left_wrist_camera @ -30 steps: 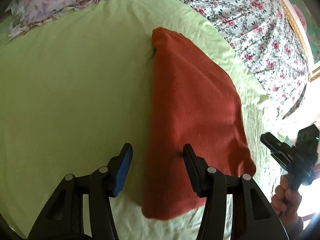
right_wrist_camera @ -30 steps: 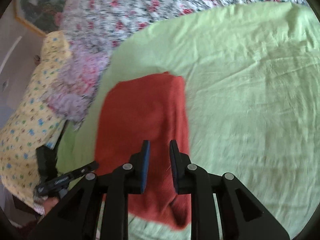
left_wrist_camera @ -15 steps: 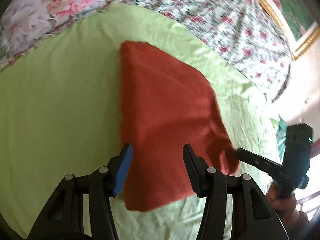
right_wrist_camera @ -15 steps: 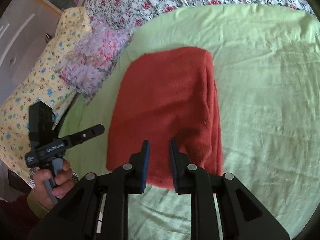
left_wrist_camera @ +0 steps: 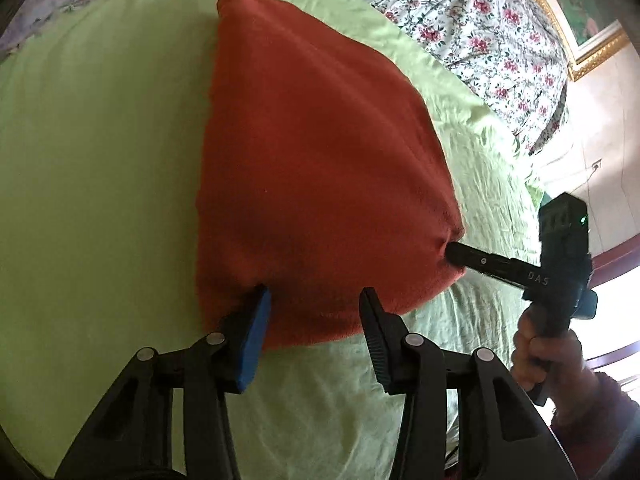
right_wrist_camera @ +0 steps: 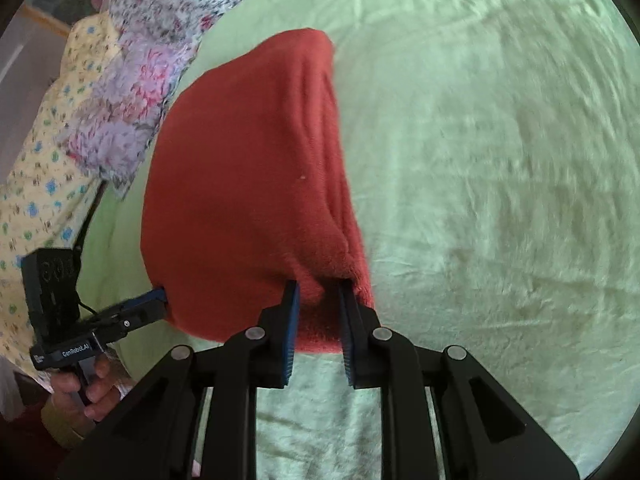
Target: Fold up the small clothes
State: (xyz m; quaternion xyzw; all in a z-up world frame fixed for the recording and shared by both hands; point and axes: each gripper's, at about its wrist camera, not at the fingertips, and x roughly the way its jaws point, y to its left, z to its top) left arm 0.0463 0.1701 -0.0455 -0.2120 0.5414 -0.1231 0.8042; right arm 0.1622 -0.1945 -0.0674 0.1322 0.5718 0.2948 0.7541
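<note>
A rust-red folded cloth [left_wrist_camera: 320, 152] lies on the light green bed sheet [left_wrist_camera: 92, 152]; it also shows in the right wrist view [right_wrist_camera: 248, 184]. My left gripper [left_wrist_camera: 314, 300] is open, its jaws straddling the cloth's near edge. My right gripper [right_wrist_camera: 318, 294] has a narrow gap between its jaws, which reach into the cloth's near right corner; the cloth sits between them. In the left wrist view the right gripper [left_wrist_camera: 452, 250] touches the cloth's right corner. In the right wrist view the left gripper [right_wrist_camera: 160, 294] touches the cloth's left corner.
A floral quilt [left_wrist_camera: 460, 12] lies behind the green sheet. A yellow patterned cloth [right_wrist_camera: 36, 184] and a purple floral one [right_wrist_camera: 120, 120] lie at the left bed edge. A gold picture frame [left_wrist_camera: 592, 48] hangs on the far wall.
Both grippers have moved forward to the cloth's near edge. The left jaws now straddle the edge and the right jaws now reach the corner.
</note>
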